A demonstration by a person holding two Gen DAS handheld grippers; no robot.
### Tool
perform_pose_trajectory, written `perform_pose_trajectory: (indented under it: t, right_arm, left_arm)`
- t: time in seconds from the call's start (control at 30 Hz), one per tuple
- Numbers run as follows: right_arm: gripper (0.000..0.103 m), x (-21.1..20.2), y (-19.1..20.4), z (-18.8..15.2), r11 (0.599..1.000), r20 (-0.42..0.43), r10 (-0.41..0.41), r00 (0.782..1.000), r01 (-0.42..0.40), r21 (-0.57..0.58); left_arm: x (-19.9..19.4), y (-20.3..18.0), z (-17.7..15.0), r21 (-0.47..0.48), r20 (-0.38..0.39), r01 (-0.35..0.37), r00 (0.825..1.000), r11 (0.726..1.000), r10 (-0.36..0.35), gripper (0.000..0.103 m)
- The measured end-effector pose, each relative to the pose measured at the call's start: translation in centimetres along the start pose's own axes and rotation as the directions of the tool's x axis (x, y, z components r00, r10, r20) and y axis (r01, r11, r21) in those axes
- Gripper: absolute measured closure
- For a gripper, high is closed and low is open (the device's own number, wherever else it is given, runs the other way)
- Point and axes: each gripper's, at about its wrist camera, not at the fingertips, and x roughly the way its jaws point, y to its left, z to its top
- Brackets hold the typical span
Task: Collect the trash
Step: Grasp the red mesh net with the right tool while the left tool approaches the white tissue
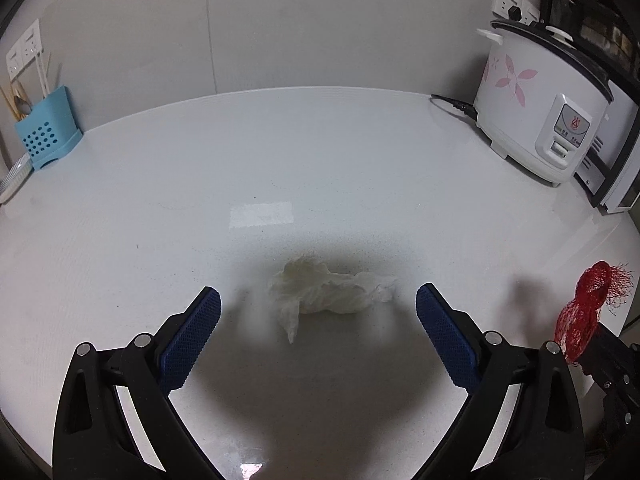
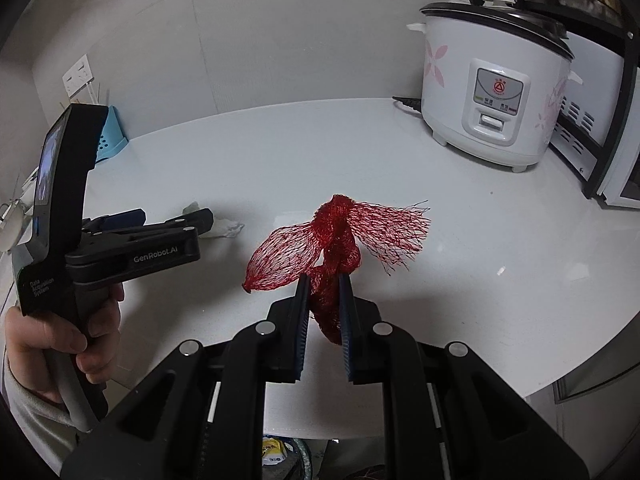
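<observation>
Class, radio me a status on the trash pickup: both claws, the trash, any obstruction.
Left claw open, tissue lying between its fingers, not gripped. Right claw shut on red net, held off the counter. Nothing in the way.

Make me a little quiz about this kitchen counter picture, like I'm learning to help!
1. True or false: the right tongs are shut on the red mesh bag.
2. What lies on the counter between the open left tongs? A) a spoon B) a crumpled white tissue C) a cup
3. Fill in: the white appliance with pink flowers at the back right is a rice ____.

Key: 1 true; 2 B; 3 cooker.
</observation>
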Motion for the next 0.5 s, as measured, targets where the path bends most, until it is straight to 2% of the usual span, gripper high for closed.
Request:
perform_pose_trajectory:
  t: [0.43, 0.5]
  right_arm:
    - [0.09, -0.1, 0.3, -0.4, 1.0, 0.001, 0.015, 1.0, -0.015, -0.002]
    - [0.09, -0.1, 0.3, -0.5, 1.0, 0.001, 0.015, 1.0, -0.015, -0.006]
  left_arm:
    - [2.2, -0.2, 0.2, -0.003, -0.052, -0.017, 0.998, 1.0, 0.017, 0.039]
    - [2.4, -0.2, 0.2, -0.004, -0.056, -0.018, 0.998, 1.0, 0.018, 0.046]
